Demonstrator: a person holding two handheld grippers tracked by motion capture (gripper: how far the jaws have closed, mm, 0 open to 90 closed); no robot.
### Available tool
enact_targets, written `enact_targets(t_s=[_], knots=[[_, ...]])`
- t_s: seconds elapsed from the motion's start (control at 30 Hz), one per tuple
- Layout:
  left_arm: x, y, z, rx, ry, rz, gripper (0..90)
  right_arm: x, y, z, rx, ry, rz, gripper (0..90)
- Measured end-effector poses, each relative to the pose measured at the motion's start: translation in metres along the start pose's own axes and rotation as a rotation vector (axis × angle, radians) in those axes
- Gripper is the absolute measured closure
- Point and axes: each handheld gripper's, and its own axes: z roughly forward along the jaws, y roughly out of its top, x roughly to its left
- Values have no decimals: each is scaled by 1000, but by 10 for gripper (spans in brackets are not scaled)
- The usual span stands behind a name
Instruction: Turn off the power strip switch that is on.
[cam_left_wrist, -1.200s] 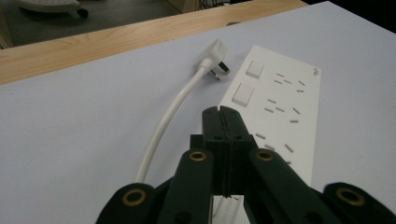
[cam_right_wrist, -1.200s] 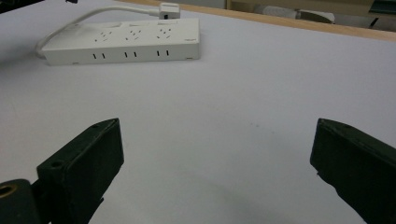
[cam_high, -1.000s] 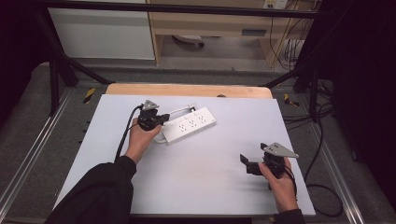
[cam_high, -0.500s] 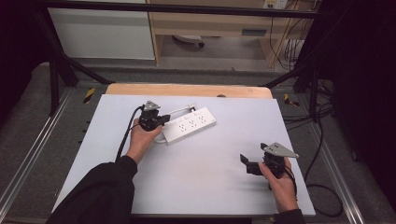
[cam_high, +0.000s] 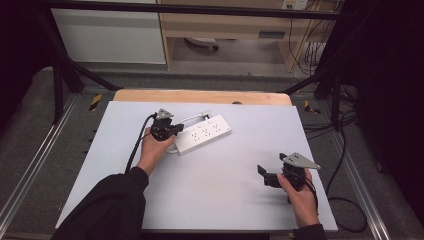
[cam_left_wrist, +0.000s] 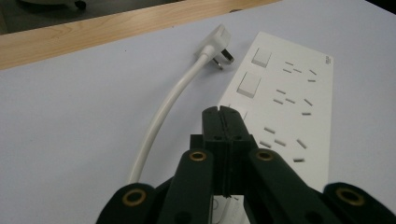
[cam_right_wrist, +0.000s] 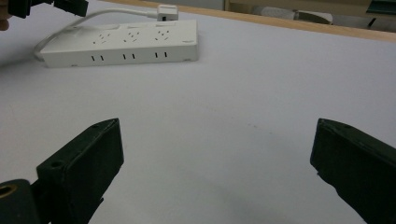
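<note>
High view: white power strip (cam_high: 202, 135) lies at frame centre-left on the grey mat (cam_high: 240, 200), angled. Left gripper (cam_high: 176, 131) sits at the strip's left end, jaws pressed together, nothing visibly pinched. Right gripper (cam_high: 263, 174) rests lower right, well apart from the strip, jaws spread wide, empty.

Left gripper view adds detail: closed jaw tips hover over the strip's near end, two square switches (cam_left_wrist: 254, 72) in the upper middle, white cable (cam_left_wrist: 163, 116) curving to a plug (cam_left_wrist: 217, 44) at the top.

Right gripper view shows the strip's side face with slot pairs, upper left, and the left gripper's black body in the top-left corner.
</note>
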Motion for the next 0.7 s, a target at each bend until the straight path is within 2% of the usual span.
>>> enact_targets(t_s=[0.57, 0.7], knots=[[-4, 1, 9, 7, -11, -2, 900, 1, 0, 1, 3, 3, 3, 31], [-8, 5, 14, 15, -19, 14, 900, 1, 0, 1, 3, 3, 5, 31]])
